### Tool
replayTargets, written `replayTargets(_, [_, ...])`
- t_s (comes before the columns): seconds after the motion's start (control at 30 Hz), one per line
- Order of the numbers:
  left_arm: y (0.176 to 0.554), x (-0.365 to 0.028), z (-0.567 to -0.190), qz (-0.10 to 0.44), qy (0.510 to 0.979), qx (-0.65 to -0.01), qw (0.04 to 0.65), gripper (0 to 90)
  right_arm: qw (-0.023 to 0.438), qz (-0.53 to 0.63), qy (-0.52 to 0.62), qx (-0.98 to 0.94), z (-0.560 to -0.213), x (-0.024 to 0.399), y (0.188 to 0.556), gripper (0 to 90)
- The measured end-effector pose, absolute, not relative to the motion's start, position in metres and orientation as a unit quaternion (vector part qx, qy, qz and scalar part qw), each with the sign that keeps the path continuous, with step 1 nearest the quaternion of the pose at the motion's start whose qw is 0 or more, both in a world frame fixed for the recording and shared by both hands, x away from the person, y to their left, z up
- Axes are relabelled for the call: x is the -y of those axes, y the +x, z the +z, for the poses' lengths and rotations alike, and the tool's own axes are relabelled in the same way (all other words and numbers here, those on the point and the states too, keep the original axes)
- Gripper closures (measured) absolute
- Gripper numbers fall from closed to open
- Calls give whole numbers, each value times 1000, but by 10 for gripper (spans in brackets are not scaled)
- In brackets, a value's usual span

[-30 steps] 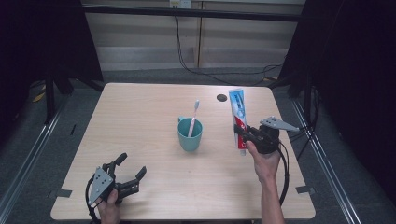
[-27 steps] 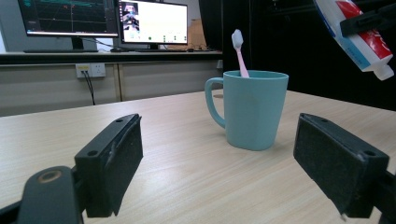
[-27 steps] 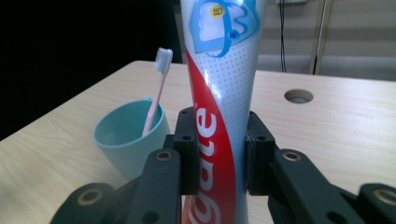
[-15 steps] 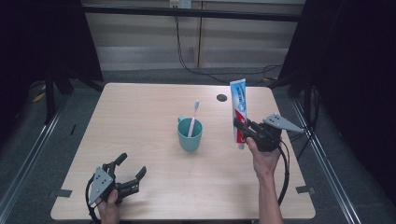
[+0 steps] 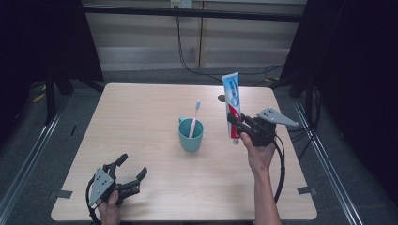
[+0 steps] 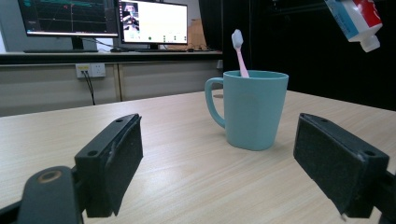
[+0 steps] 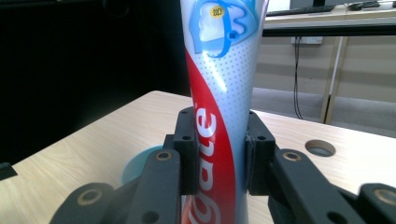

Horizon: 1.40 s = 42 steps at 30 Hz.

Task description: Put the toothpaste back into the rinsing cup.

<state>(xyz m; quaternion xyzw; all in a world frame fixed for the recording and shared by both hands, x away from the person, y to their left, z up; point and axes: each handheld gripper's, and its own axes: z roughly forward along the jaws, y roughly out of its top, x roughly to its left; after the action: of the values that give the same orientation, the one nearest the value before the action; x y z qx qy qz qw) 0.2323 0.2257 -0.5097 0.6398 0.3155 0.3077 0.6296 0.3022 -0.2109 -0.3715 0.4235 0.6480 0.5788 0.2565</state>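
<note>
Pale tabletop (image 5: pixel 141 122): your right tool (image 5: pixel 237 125) is clamping the toothpaste tube (image 5: pixel 232 101) aloft beside the mug (image 5: pixel 191 135); insertion is pending, left tool (image 5: pixel 129 174) gaping empty.

In the right gripper view the tube (image 7: pixel 219 93) runs off the top and bottom edges, so its cap and crimped end are cut away, and it hides nearly all of the mug (image 7: pixel 135 170). In the left gripper view the top corner crops the tube to its cap end. The brush (image 5: pixel 193 119) has its lower handle hidden inside the mug. Screen contents are too small to read.
</note>
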Motion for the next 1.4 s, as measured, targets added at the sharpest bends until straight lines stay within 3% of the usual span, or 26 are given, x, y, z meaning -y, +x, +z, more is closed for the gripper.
replayTargets(0.7, [232,-225,-510,306,639,-316,630,156,248,584,395,-664,-349,182,323,717])
replayTargets(1.4, [232,-225,-510,303,638,-317,633,156,230,584,381,-679,-351,146,346,717])
